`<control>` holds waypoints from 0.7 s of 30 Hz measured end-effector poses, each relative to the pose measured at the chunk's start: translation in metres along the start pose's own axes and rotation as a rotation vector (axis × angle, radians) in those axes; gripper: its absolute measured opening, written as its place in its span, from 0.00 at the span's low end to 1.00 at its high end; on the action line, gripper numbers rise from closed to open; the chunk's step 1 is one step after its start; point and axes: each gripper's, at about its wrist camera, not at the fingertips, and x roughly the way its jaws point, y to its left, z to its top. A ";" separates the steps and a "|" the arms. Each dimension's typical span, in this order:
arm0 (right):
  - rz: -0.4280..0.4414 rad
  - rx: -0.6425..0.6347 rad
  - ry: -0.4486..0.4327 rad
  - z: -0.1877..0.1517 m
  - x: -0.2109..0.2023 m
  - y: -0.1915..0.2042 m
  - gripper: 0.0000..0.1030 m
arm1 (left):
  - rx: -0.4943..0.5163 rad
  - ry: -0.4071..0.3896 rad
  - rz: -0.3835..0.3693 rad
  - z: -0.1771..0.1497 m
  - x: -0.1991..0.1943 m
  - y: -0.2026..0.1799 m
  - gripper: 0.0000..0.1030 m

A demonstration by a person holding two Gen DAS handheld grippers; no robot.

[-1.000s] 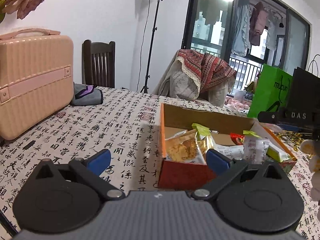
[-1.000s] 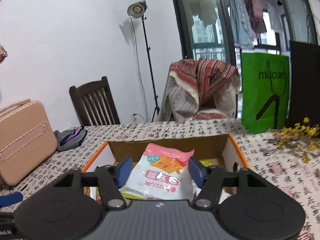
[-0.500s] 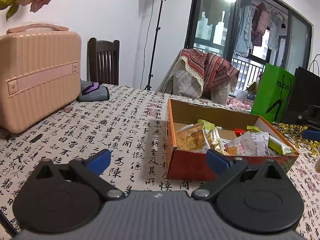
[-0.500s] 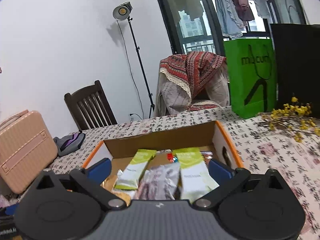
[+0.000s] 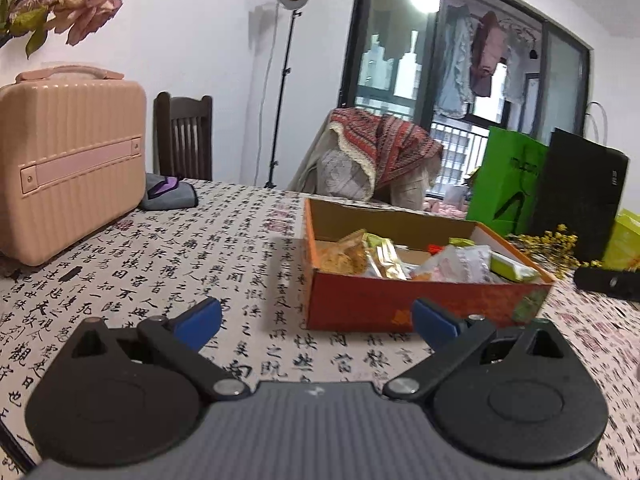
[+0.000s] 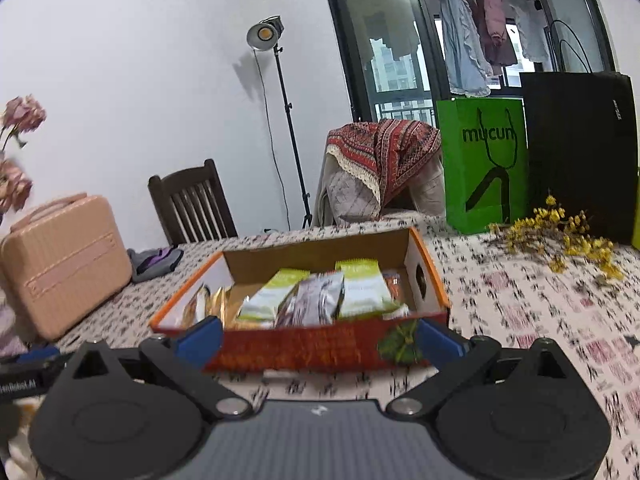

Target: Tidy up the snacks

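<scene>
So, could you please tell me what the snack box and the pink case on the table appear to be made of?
The snack box looks like cardboard: plain brown matte inner walls, thin raw edges, red printed outside. The pink case seems to be hard moulded plastic, judging by its ribbed, slightly glossy shell; its smoother pink band could be plastic or faux leather.

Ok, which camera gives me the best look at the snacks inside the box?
The right wrist view: it looks down over the box's near wall, showing the snack packets across the box. The left wrist view sees the box side-on, with only packet tops showing.
</scene>
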 end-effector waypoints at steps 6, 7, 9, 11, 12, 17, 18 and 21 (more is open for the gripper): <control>-0.010 0.003 0.029 -0.031 -0.023 -0.002 1.00 | 0.032 -0.022 -0.050 -0.017 -0.022 -0.010 1.00; -0.010 0.002 0.032 -0.036 -0.027 -0.002 1.00 | 0.042 -0.022 -0.057 -0.021 -0.024 -0.013 1.00; -0.016 -0.002 0.037 -0.045 -0.034 -0.003 1.00 | 0.056 -0.016 -0.069 -0.028 -0.028 -0.016 1.00; -0.022 -0.011 0.040 -0.053 -0.041 -0.004 1.00 | 0.055 -0.012 -0.070 -0.035 -0.032 -0.016 1.00; -0.027 -0.014 0.041 -0.056 -0.044 -0.004 1.00 | 0.050 -0.009 -0.074 -0.038 -0.034 -0.016 1.00; -0.036 -0.004 0.063 -0.072 -0.053 -0.009 1.00 | 0.055 0.010 -0.091 -0.052 -0.041 -0.015 1.00; -0.036 -0.002 0.067 -0.074 -0.054 -0.010 1.00 | 0.057 0.011 -0.094 -0.054 -0.043 -0.015 1.00; -0.036 -0.002 0.077 -0.081 -0.056 -0.012 1.00 | 0.066 0.014 -0.097 -0.061 -0.047 -0.014 1.00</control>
